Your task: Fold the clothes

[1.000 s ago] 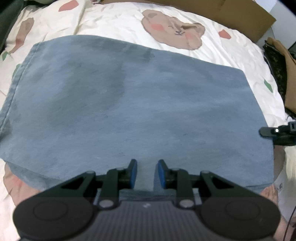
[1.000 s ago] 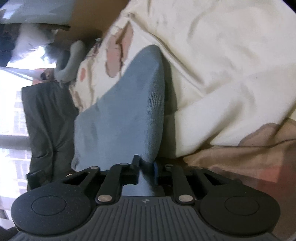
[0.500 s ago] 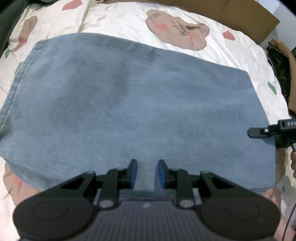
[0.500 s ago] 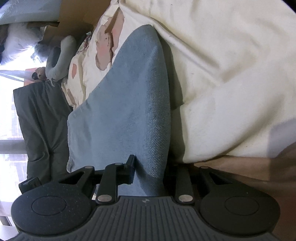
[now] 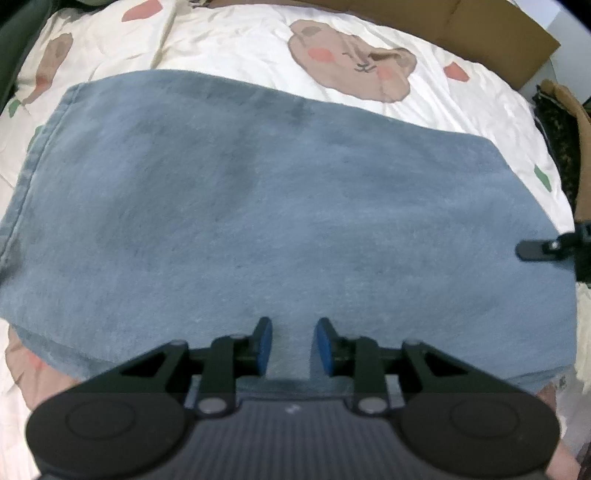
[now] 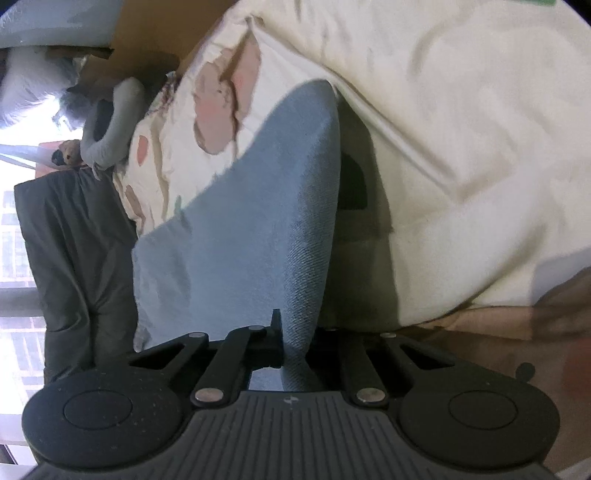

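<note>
A blue denim-like garment (image 5: 277,221) lies flat across the bed sheet (image 5: 240,44), which is printed with bears. My left gripper (image 5: 290,345) points down over the garment's near edge. Its jaws are opening, and the blue pads (image 5: 264,347) stand apart without pressing on the cloth. My right gripper (image 6: 295,347) is closing on the garment's right edge (image 6: 306,258), which rises as a pinched fold between its fingers. One finger of the right gripper (image 5: 543,249) shows at the right rim of the left wrist view.
Brown cardboard (image 5: 461,33) lies beyond the bed's far side. A dark patterned fabric (image 5: 557,136) sits off the right edge. In the right wrist view a dark garment (image 6: 66,240) hangs at the left by a bright window, and cream bedding (image 6: 461,129) fills the right.
The right gripper's jaws have shut on the garment's edge and lifted it a little into a raised fold. The left gripper has stayed over the near edge.
</note>
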`<state>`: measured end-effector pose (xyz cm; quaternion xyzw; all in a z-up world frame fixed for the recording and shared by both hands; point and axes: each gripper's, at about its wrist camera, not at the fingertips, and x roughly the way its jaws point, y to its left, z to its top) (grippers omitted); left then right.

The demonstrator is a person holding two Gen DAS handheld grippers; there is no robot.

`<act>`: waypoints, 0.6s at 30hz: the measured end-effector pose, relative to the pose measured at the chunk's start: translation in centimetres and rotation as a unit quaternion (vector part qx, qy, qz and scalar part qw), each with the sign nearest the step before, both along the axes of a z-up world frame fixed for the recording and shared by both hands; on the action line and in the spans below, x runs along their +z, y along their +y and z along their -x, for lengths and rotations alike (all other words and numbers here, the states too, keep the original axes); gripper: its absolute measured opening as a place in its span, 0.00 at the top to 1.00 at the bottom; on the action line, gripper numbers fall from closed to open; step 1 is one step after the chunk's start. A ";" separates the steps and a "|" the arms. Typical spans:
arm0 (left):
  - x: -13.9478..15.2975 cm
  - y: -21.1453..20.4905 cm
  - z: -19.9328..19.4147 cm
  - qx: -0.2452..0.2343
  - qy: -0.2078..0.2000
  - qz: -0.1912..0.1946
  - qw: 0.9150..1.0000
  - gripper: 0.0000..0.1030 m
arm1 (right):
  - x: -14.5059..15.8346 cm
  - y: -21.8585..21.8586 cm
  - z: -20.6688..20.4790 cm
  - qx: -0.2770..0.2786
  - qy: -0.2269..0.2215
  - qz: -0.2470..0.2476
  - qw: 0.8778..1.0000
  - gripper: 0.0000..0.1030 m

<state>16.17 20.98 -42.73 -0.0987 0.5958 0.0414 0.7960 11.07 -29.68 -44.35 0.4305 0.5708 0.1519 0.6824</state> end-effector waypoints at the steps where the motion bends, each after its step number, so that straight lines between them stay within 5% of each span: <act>1: 0.1 0.0 0.0 -0.001 -0.001 0.002 1.000 0.71 | 0.6 -0.1 -0.1 0.000 -0.006 -0.001 1.000 0.95; 9: 1.4 -0.7 -0.1 -0.012 -0.020 0.016 1.000 0.68 | 5.1 -0.6 -1.3 0.008 -0.038 0.007 0.999 0.96; 18: 2.0 -1.5 0.3 -0.036 -0.036 0.027 0.998 0.68 | 7.7 -6.5 -2.2 -0.009 -0.046 0.048 0.998 0.96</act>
